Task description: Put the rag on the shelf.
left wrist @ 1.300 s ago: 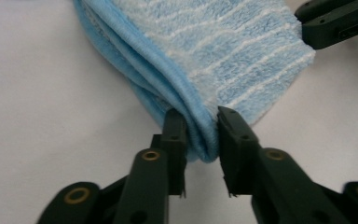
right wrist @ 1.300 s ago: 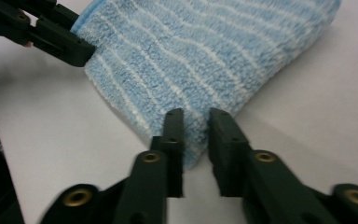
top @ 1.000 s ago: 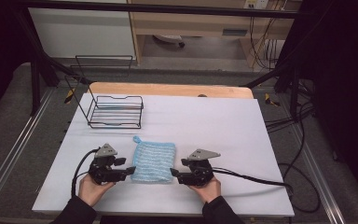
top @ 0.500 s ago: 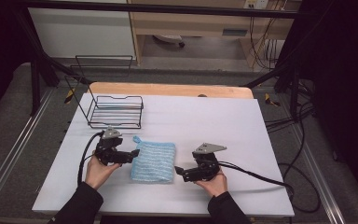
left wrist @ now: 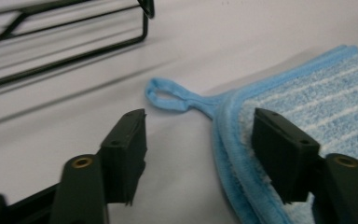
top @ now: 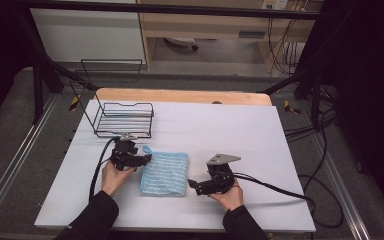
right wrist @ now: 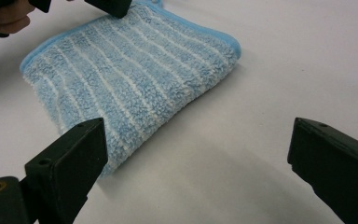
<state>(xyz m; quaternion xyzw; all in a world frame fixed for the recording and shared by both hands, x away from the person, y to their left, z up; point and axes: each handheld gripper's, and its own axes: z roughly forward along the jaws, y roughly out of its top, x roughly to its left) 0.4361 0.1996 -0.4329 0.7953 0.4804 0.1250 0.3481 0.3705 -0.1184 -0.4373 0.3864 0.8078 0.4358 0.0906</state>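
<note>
High view has my left tongs (top: 147, 159) spread at the cloth's (top: 165, 173) ten o'clock corner by its loop (left wrist: 168, 95), my right tongs (top: 191, 184) spread at its four o'clock corner, cloth flat mid-counter (top: 240, 130).

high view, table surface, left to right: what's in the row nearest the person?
left gripper → blue striped cloth → right gripper → its cable trailing off toward the table's right edge.
</note>
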